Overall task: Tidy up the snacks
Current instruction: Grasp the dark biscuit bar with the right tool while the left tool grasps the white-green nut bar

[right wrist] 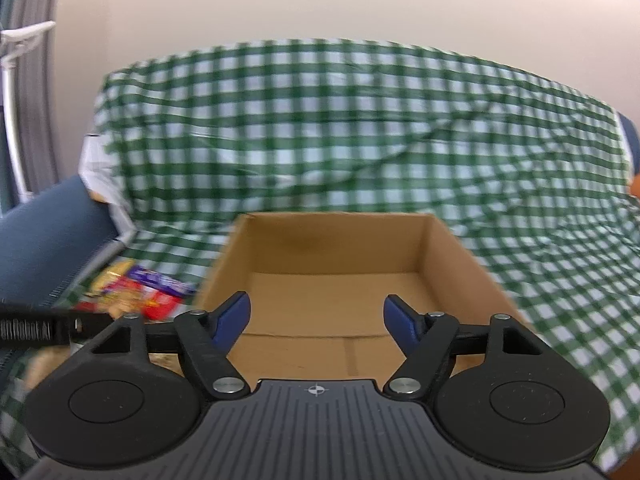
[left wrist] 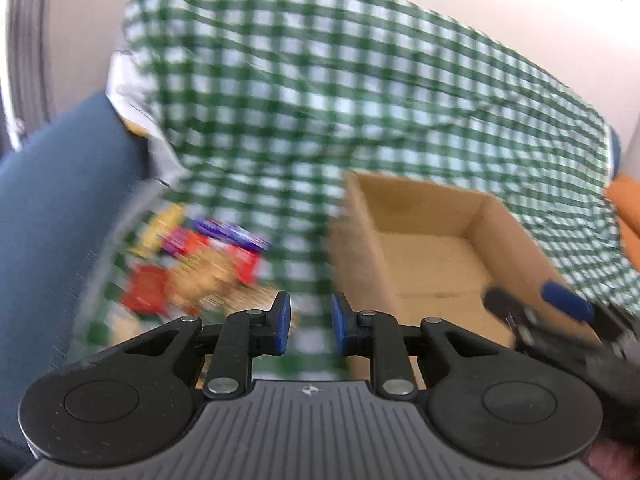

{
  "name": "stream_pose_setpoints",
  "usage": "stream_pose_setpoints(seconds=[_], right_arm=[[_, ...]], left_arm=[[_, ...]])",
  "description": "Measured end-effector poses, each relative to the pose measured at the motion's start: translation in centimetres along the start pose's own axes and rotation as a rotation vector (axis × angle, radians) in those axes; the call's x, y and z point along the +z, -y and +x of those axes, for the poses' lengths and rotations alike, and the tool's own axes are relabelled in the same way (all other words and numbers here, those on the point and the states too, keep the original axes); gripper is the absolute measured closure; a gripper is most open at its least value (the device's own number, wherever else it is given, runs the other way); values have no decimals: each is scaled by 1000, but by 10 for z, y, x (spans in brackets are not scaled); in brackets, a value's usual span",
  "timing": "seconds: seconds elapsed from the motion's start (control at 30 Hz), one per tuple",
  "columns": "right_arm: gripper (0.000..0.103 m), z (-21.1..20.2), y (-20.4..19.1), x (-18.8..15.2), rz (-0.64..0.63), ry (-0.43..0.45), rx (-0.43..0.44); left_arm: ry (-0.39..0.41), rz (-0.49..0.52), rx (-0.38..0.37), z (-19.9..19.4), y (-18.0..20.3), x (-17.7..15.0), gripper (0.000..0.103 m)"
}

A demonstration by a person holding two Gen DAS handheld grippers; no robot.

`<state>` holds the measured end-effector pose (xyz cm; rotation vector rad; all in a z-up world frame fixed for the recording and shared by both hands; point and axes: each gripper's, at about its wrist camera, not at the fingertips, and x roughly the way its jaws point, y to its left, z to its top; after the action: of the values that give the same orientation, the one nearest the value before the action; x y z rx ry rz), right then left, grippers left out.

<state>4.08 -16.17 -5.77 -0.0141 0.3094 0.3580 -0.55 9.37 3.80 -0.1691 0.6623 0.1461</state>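
Note:
A blurred pile of snack packets point(left wrist: 192, 264) in red, yellow and purple lies on the green checked cloth point(left wrist: 304, 128), left of an open cardboard box point(left wrist: 432, 256). The box looks empty inside. My left gripper point(left wrist: 310, 326) hovers above the cloth between the pile and the box, its jaws a narrow gap apart with nothing between them. My right gripper point(right wrist: 316, 316) is open wide and empty over the near part of the box point(right wrist: 336, 292); it also shows in the left wrist view point(left wrist: 532, 300). The snack pile shows in the right wrist view point(right wrist: 140, 294), left of the box.
A blue sofa arm point(left wrist: 60, 208) rises at the left. The cloth point(right wrist: 360, 132) drapes up over the backrest behind the box. An orange cushion point(left wrist: 628, 208) lies at the far right. A white wall is behind.

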Motion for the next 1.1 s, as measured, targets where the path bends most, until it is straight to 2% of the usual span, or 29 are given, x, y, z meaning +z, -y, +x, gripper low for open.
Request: stream_pose_setpoints(seconds=[0.03, 0.13, 0.17, 0.27, 0.3, 0.33, 0.4, 0.5, 0.73, 0.97, 1.0, 1.07, 1.1], right_arm=[[28, 0, -8, 2, -3, 5, 24], [28, 0, -34, 5, -29, 2, 108], [28, -1, -44, 6, -41, 6, 142], [28, -6, -71, 7, -88, 21, 229], [28, -6, -82, 5, -121, 29, 246], [28, -6, -91, 4, -149, 29, 266], [28, -6, -105, 2, -188, 13, 299], [28, -3, -123, -3, -229, -31, 362], [26, 25, -167, -26, -283, -194, 424], [23, 67, -198, -55, -314, -331, 420], [23, 70, -201, -58, -316, -345, 416], [23, 84, -205, -67, -318, -377, 404], [24, 90, -206, -70, -322, -390, 395]], left_arm=[[-4, 0, 28, 1, -14, 9, 77], [-92, -10, 83, 20, -55, 23, 50], [-129, -29, 102, 29, -69, 21, 46], [-204, -92, 180, 47, -103, 5, 46], [-252, -146, 184, 52, -116, 1, 46], [-260, -179, 167, 53, -125, 0, 45], [-275, -189, 182, 54, -133, -2, 41], [-341, -189, 200, 63, -140, -8, 39], [-474, -222, 230, 86, -155, -25, 39], [-501, -196, 216, 91, -160, -30, 39], [-500, -196, 207, 92, -160, -30, 41], [-514, -194, 197, 94, -160, -32, 63], [-515, -198, 190, 95, -160, -32, 68]])
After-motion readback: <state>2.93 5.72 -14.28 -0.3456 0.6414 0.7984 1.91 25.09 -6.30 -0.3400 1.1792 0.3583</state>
